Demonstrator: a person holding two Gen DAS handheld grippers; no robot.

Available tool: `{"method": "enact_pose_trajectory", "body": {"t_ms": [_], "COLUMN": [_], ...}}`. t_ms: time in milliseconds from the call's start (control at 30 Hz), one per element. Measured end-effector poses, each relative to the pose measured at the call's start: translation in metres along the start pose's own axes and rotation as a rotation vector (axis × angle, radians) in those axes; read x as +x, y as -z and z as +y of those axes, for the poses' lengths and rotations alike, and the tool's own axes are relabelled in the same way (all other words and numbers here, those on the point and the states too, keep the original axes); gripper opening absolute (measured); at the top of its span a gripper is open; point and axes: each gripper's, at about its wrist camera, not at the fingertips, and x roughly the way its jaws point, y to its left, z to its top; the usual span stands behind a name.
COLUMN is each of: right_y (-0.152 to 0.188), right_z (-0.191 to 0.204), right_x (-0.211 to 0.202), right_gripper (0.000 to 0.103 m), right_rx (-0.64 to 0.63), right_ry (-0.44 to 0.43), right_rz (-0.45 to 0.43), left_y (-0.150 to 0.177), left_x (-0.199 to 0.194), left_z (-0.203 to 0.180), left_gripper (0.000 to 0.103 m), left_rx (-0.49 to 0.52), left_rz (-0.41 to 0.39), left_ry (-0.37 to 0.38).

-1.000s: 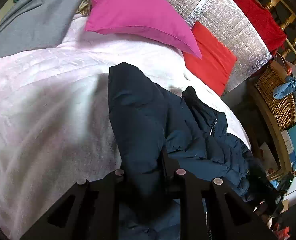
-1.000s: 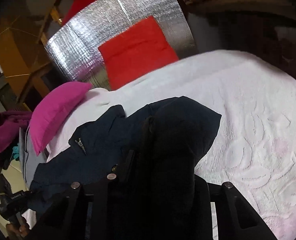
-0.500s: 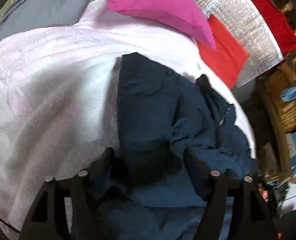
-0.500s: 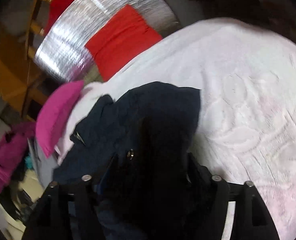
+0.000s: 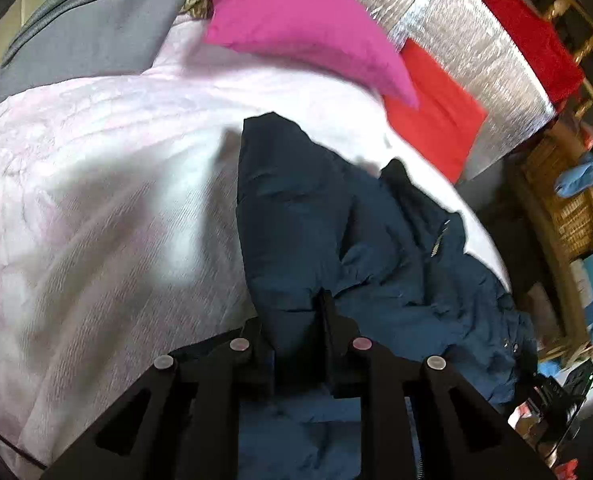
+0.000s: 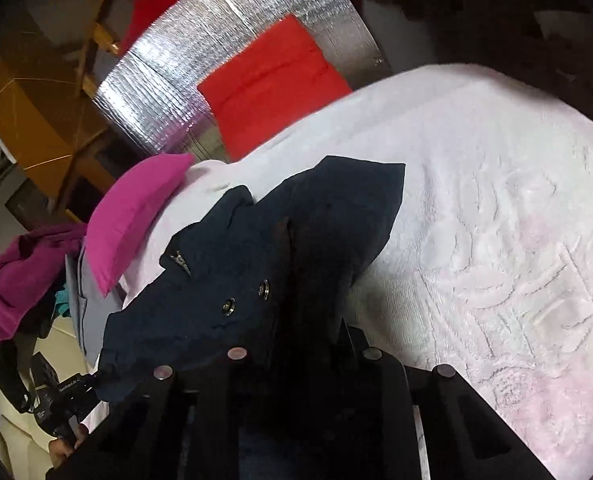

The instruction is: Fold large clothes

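Note:
A dark navy quilted jacket (image 5: 328,216) lies on a white bedspread (image 5: 96,208). My left gripper (image 5: 294,320) is shut on a fold of the jacket; the cloth fills the gap between its fingers. In the right wrist view the same jacket (image 6: 296,240) shows snap buttons and a small label. My right gripper (image 6: 308,336) is shut on another dark part of the jacket, which hides its fingertips. Both held parts sit just above the bedspread (image 6: 516,240).
A magenta pillow (image 5: 304,28) and a red cushion (image 5: 436,108) lean on a silver foil headboard (image 5: 468,40). A grey garment (image 5: 96,28) lies at the bed's far left. A wicker basket (image 5: 568,200) stands right of the bed. Purple clothes (image 6: 12,276) hang left.
Half a second ago both grippers were open around the jacket. Now both have shut on its cloth again. The jacket has shifted slightly on the bed.

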Motion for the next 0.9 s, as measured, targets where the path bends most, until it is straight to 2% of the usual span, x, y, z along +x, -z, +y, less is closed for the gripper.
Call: {"method": "enact_pose_trajectory", "body": {"t_ms": [67, 100, 167, 200, 267, 300, 333, 400, 500, 667, 733, 767, 800, 900], "right_y": [0.005, 0.009, 0.003, 0.002, 0.000, 0.000, -0.001, -0.001, 0.000, 0.010, 0.013, 0.015, 0.016, 0.015], "right_z": [-0.010, -0.015, -0.018, -0.019, -0.023, -0.026, -0.029, -0.037, -0.050, -0.053, -0.045, -0.041, -0.037, -0.024], "right_x": [0.018, 0.021, 0.020, 0.016, 0.006, -0.001, -0.009, -0.016, -0.020, 0.002, 0.012, 0.017, 0.017, 0.005], "right_gripper": [0.024, 0.027, 0.030, 0.036, 0.056, 0.068, 0.071, 0.071, 0.071, 0.072, 0.070, 0.067, 0.058, 0.037], "right_rx": [0.020, 0.033, 0.058, 0.075, 0.102, 0.116, 0.130, 0.159, 0.219, 0.271, 0.238, 0.210, 0.184, 0.109], "right_ry": [0.032, 0.031, 0.012, 0.009, -0.015, -0.027, -0.026, -0.034, -0.061, -0.103, -0.072, -0.042, -0.021, 0.000], "right_rz": [0.067, 0.086, 0.087, 0.089, 0.085, 0.074, 0.060, 0.060, 0.070, 0.122, 0.141, 0.157, 0.157, 0.127], "left_y": [0.003, 0.003, 0.002, 0.001, 0.001, 0.001, 0.001, 0.002, 0.001, 0.003, 0.004, 0.004, 0.005, 0.005], "left_x": [0.007, 0.010, 0.006, 0.005, -0.003, -0.010, -0.013, -0.024, -0.026, -0.003, 0.000, 0.001, 0.001, -0.003], "left_z": [0.002, 0.001, 0.000, 0.001, 0.004, 0.005, 0.005, 0.005, 0.007, 0.015, 0.013, 0.012, 0.012, 0.009], "left_gripper": [0.022, 0.026, 0.030, 0.032, 0.038, 0.047, 0.052, 0.066, 0.081, 0.081, 0.080, 0.080, 0.078, 0.065], "left_rx": [0.018, 0.038, 0.036, 0.026, 0.010, 0.004, -0.003, -0.028, -0.060, -0.089, -0.060, -0.048, -0.046, -0.031], "left_rz": [0.029, 0.036, 0.040, 0.041, 0.036, 0.030, 0.024, 0.002, 0.004, 0.061, 0.054, 0.050, 0.045, 0.026], "left_ry": [-0.024, -0.039, -0.051, -0.045, -0.037, -0.047, -0.050, -0.021, 0.001, -0.043, -0.059, -0.063, -0.063, -0.081]}}
